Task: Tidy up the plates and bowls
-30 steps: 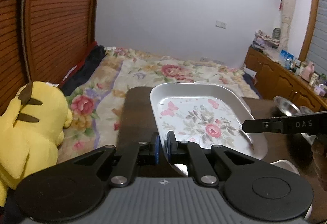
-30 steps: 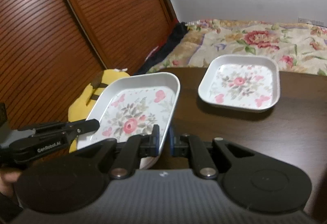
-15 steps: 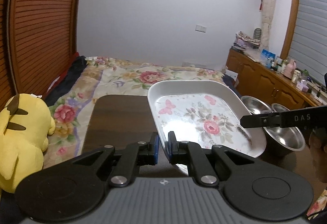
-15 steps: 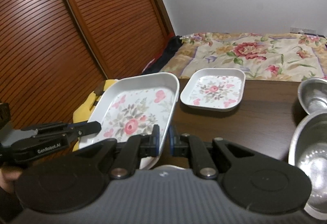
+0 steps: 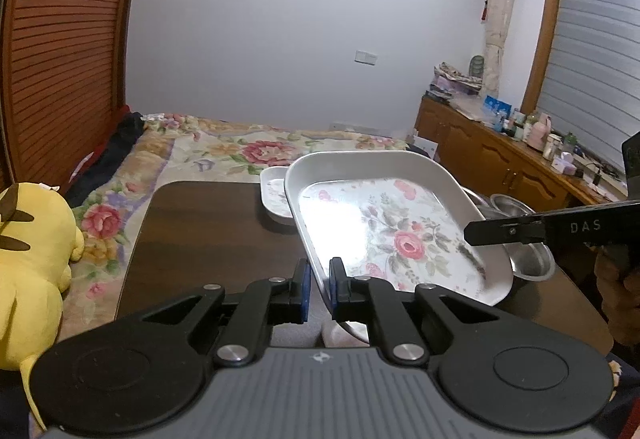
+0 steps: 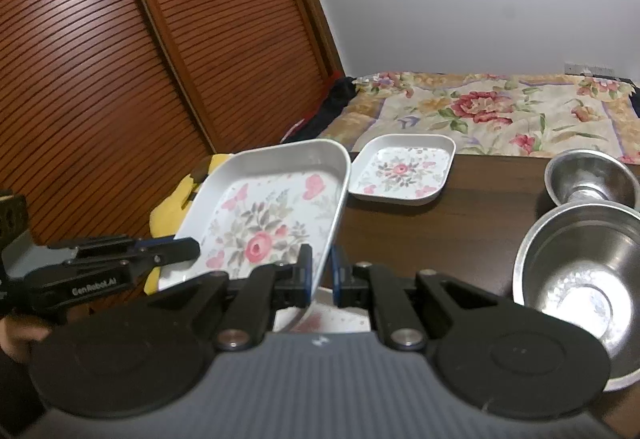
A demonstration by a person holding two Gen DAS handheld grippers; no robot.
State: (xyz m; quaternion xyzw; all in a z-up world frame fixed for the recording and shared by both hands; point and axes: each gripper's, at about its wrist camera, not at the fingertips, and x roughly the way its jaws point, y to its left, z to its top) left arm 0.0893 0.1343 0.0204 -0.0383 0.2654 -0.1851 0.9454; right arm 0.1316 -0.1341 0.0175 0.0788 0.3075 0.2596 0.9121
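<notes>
Over the brown table (image 6: 472, 223), I hold the large floral plate (image 5: 384, 227), both grippers (image 5: 319, 289) (image 6: 321, 275) clamped on its six-o'clock rim. Only my right view shows two steel bowls (image 6: 584, 275) at three o'clock.

the large plate (image 5: 394, 235) hangs tilted above the surface (image 5: 208, 227), its near left rim between the left tongs (image 5: 319, 289) and its opposite rim between the right tongs (image 6: 321, 275). behind it a smaller plate (image 6: 404, 169) lies flat on the surface near the far edge. to the right of both plates two bowls sit on the surface, the nearer bowl (image 6: 588, 279) just in front of the farther bowl (image 6: 592, 179). beyond the surface lies the bed (image 6: 500, 111); a plush toy (image 5: 34, 259) sits on it, left of the surface.
</notes>
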